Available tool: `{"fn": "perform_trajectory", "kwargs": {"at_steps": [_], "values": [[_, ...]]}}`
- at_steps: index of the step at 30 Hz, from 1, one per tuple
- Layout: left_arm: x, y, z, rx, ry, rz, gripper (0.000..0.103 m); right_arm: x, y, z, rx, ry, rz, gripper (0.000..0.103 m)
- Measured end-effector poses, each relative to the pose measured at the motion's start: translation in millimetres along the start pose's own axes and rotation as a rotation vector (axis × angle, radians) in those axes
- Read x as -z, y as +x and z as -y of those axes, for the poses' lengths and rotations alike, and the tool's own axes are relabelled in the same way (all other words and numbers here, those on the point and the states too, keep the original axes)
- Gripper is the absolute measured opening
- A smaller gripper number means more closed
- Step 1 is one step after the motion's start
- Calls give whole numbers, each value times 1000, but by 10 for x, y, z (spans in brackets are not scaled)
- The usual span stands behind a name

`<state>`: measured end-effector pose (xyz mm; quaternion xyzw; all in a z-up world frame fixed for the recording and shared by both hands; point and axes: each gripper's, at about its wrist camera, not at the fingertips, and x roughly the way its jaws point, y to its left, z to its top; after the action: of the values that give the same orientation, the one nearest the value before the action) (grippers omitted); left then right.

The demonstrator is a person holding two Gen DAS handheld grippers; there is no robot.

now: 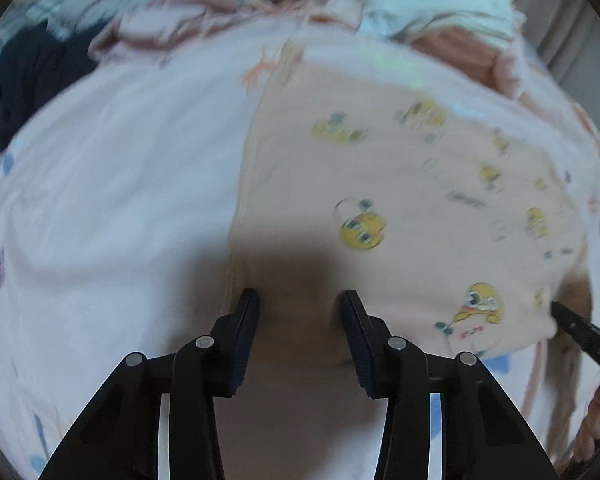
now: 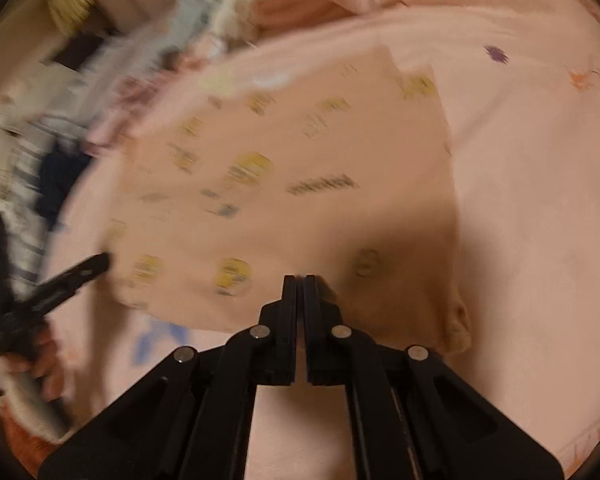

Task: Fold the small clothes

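A pale pink printed bedsheet [image 1: 100, 184] was spread as the folding surface. On it a small peach garment with yellow cartoon prints [image 1: 380, 168] was laid flat for folding. The left gripper [image 1: 299, 300] was held spread above its edge; the right gripper [image 2: 299, 278] was pressed together, seemingly empty.
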<state>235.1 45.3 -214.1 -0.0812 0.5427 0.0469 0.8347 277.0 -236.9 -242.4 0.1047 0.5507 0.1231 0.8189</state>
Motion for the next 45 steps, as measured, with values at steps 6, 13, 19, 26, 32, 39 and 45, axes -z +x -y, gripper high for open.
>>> {"fn": "perform_trajectory", "kwargs": {"at_steps": [6,13,19,26,32,39,45], "values": [[363,-201,-14,-111,34,116,46,184,-217,238,-57,176,-28,0],[418,-354,-302,526,-368,-36,67,511,-426,232,-294,341,-13,34],[425,-79,-358,582,-483,-47,69,578,-281,367,-446,498,32,56],[239,280,-500,768,-681,-73,69,470,-34,483,-513,612,40,54],[122,368,-514,806,-733,-44,69,264,62,498,-536,640,79,53],[190,199,-477,699,-543,-54,68,195,88,534,-535,617,65,51],[266,169,-656,630,-650,61,68,329,10,632,-532,673,65,48]]}}
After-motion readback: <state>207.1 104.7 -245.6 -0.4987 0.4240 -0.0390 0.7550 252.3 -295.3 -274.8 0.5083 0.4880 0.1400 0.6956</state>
